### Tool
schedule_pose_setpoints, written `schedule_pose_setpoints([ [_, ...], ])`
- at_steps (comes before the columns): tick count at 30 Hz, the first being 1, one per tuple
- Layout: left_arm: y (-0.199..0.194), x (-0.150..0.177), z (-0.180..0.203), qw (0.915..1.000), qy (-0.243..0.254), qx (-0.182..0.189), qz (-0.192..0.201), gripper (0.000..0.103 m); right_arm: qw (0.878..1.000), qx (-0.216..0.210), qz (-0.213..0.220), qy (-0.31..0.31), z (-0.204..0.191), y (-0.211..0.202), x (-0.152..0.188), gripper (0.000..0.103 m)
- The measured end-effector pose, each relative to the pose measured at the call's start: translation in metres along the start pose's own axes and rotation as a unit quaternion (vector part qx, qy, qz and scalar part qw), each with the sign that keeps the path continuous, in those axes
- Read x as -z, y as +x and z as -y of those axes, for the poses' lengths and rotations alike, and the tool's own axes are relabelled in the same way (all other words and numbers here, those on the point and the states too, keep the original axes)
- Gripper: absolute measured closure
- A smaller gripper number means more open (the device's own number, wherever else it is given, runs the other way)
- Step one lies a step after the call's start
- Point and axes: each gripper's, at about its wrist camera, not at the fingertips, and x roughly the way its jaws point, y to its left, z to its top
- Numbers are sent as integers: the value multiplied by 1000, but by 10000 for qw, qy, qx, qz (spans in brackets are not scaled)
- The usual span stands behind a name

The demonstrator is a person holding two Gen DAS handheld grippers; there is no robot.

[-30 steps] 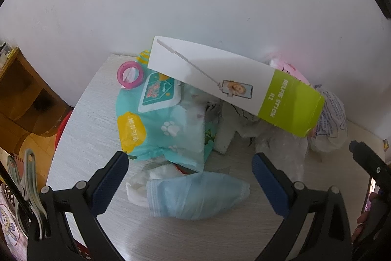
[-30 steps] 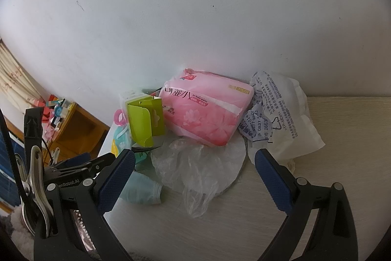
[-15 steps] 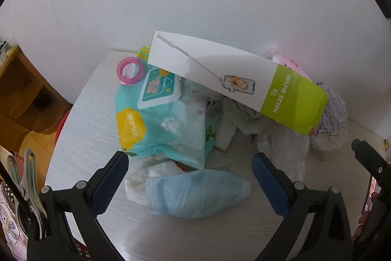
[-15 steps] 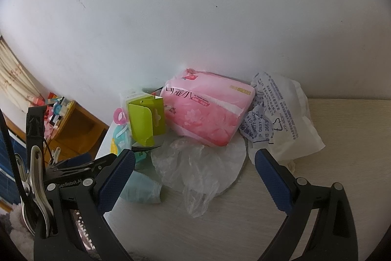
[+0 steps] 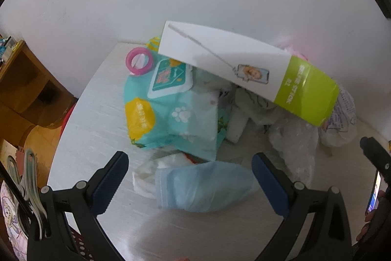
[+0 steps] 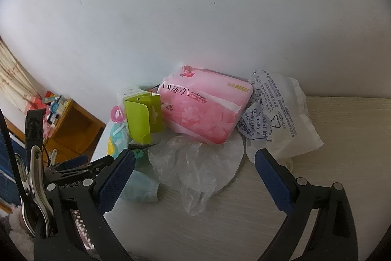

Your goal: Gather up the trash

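A pile of trash lies on a pale table [image 5: 97, 114] against a white wall. In the left wrist view a light blue face mask [image 5: 202, 187] lies between the open fingers of my left gripper [image 5: 190, 170], with a white tissue [image 5: 144, 175] beside it. Behind are a teal wet-wipes pack [image 5: 171, 114], a white and green selfie-stick box [image 5: 244, 70] and a pink tape ring [image 5: 139, 60]. My right gripper [image 6: 195, 168] is open above a clear plastic bag [image 6: 195, 163]. A pink tissue pack [image 6: 205, 107] and a white printed bag [image 6: 278, 114] lie behind.
A wooden shelf unit [image 5: 22, 89] stands left of the table, also in the right wrist view [image 6: 70, 129]. A red rim [image 5: 67, 119] shows below the table's left edge. The left gripper's body [image 6: 68, 168] sits at the right view's left.
The left gripper has moved slightly forward and lower over the face mask. The right gripper has barely moved. Both stay open.
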Motion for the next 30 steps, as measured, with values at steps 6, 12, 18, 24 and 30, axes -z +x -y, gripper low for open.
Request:
schedule_pose_setpoints([
  [6, 4, 5, -10, 9996, -105, 231, -120, 0, 10000, -14, -53, 73, 3, 2, 2, 3],
  [12, 18, 14, -29, 9963, -314, 637, -482, 0, 9996, -19, -205, 201, 10, 8, 6, 3],
  [18, 34, 34, -47, 9896, -686, 882, -902, 0, 9964, -330, -668, 413, 11, 29, 16, 3],
  [24, 53, 46, -57, 9829, -968, 1104, -1114, 2, 9910, -587, -1170, 270, -5, 59, 30, 5],
  [30, 61, 55, -72, 9746, -1395, 1394, -1063, 3, 9801, -872, -1635, -717, -55, 100, 47, 9],
])
